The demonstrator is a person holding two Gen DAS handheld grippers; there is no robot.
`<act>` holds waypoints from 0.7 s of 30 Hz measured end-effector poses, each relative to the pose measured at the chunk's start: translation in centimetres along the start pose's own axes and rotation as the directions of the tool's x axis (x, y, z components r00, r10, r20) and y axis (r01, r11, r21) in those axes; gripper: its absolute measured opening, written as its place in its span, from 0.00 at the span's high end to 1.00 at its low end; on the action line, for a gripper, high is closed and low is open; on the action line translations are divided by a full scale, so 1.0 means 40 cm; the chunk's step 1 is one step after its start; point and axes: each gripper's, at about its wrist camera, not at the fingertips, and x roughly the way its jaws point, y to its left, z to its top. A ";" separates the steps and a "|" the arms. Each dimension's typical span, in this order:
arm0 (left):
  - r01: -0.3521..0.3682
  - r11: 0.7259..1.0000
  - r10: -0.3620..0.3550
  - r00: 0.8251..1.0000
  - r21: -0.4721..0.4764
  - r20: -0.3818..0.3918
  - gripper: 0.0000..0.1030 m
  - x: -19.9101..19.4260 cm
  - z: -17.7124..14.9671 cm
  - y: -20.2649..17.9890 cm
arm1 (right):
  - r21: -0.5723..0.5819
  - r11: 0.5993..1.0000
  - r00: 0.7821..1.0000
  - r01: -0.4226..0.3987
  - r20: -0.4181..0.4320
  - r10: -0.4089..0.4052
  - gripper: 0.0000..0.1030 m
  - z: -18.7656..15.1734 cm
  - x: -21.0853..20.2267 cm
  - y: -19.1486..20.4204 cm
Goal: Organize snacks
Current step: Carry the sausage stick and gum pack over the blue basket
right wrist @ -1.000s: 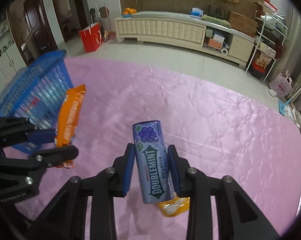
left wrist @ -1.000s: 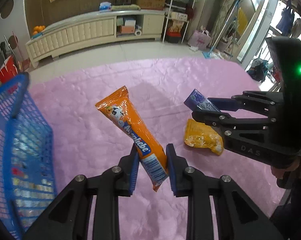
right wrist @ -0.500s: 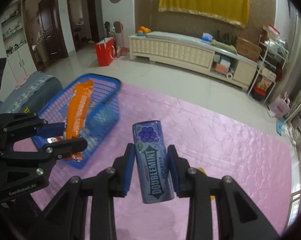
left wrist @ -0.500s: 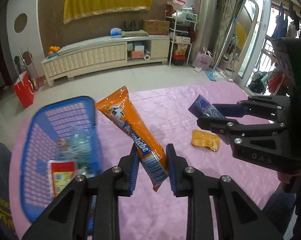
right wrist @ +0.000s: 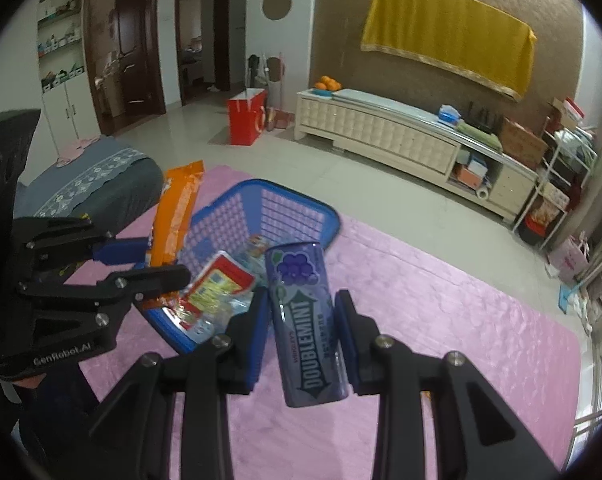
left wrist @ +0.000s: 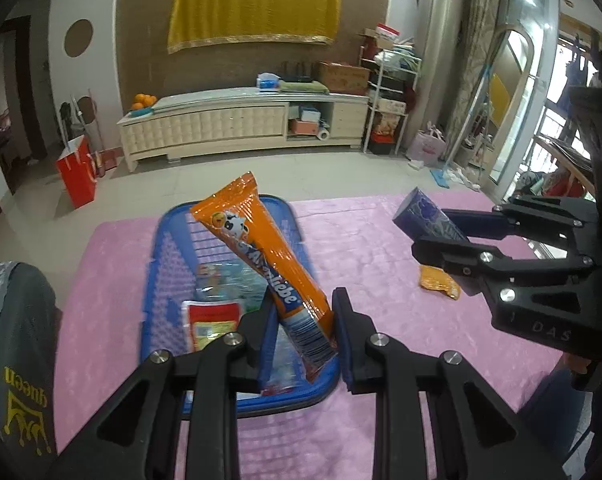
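**A:** Your left gripper is pinched narrow on the orange snack tube. The blue pads press its lower end from both sides, and the tube stands tilted, its sealed top leaning up and away from you.

**B:** And where is it over?

**A:** It hangs above the blue basket, which sits on the pink cloth. Inside the basket you can see a red-and-yellow packet and some clear wrappers.

**B:** My right one?

**A:** Your right gripper is closed a little wider, on the purple Doublemint pack. The pads clamp its two long sides around the middle, and the pack stands nearly upright, grape picture at the top. In the right wrist view it is held above the cloth just beside the basket's near corner, with the basket behind it.

**B:** Anything loose?

**A:** One small yellow packet lies flat on the cloth, well apart from the basket, below your right gripper in the left wrist view.
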 end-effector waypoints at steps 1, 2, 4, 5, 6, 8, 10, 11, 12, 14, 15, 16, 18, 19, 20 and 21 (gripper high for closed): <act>-0.004 1.000 0.004 1.000 -0.001 0.001 0.77 -0.006 -0.002 0.016 | -0.005 1.000 1.000 -0.003 -0.002 0.003 0.64 0.008 0.009 0.011; -0.008 1.000 0.008 1.000 -0.002 0.001 0.77 -0.009 -0.005 0.027 | -0.008 1.000 1.000 -0.007 -0.004 0.007 0.64 0.014 0.018 0.017; -0.019 1.000 0.019 1.000 -0.007 -0.003 0.77 -0.013 -0.010 0.057 | -0.012 1.000 1.000 -0.021 -0.012 0.021 0.64 0.030 0.040 0.038; -0.022 1.000 0.022 1.000 -0.012 -0.005 0.77 -0.013 -0.012 0.072 | -0.014 1.000 1.000 -0.028 -0.015 0.028 0.64 0.035 0.050 0.046; -0.023 1.000 0.023 1.000 -0.020 -0.010 0.77 -0.010 -0.015 0.087 | -0.019 0.999 0.999 -0.035 -0.021 0.034 0.64 0.044 0.068 0.055; -0.023 0.999 0.022 0.999 -0.034 -0.025 0.77 0.003 -0.023 0.119 | -0.027 0.999 0.999 -0.040 -0.032 0.039 0.64 0.048 0.088 0.076; -0.025 0.999 0.023 0.999 -0.039 -0.040 0.77 0.018 -0.031 0.138 | -0.035 0.998 0.998 -0.045 -0.049 0.043 0.64 0.056 0.120 0.096; -0.025 0.999 0.023 0.999 -0.040 -0.049 0.77 0.028 -0.038 0.149 | -0.037 0.998 0.997 -0.047 -0.057 0.045 0.64 0.058 0.133 0.106; -0.024 0.999 0.021 0.998 -0.042 -0.058 0.77 0.038 -0.044 0.159 | -0.040 0.998 0.996 -0.050 -0.070 0.047 0.64 0.062 0.155 0.110; -0.022 0.999 0.018 0.997 -0.043 -0.072 0.77 0.055 -0.051 0.172 | -0.042 0.998 0.995 -0.053 -0.088 0.049 0.64 0.065 0.178 0.118; -0.025 0.999 0.022 0.996 -0.040 -0.083 0.77 0.069 -0.055 0.179 | -0.045 0.997 0.994 -0.057 -0.100 0.052 0.64 0.068 0.199 0.119; -0.027 0.999 0.024 0.996 -0.038 -0.088 0.77 0.078 -0.057 0.181 | -0.047 0.997 0.993 -0.057 -0.109 0.052 0.64 0.068 0.211 0.124; -0.021 0.999 0.017 0.994 -0.036 -0.104 0.77 0.100 -0.064 0.192 | -0.051 0.997 0.990 -0.062 -0.131 0.055 0.64 0.070 0.243 0.125; -0.014 0.999 0.009 0.993 -0.037 -0.114 0.77 0.115 -0.066 0.196 | -0.053 0.997 0.989 -0.064 -0.140 0.056 0.64 0.069 0.251 0.131; -0.007 0.999 0.002 0.993 -0.038 -0.121 0.77 0.126 -0.068 0.200 | -0.056 0.996 0.987 -0.062 -0.150 0.053 0.64 0.068 0.266 0.137; 0.000 0.999 -0.005 0.992 -0.038 -0.128 0.77 0.138 -0.069 0.204 | -0.058 0.996 0.986 -0.061 -0.159 0.051 0.64 0.065 0.277 0.137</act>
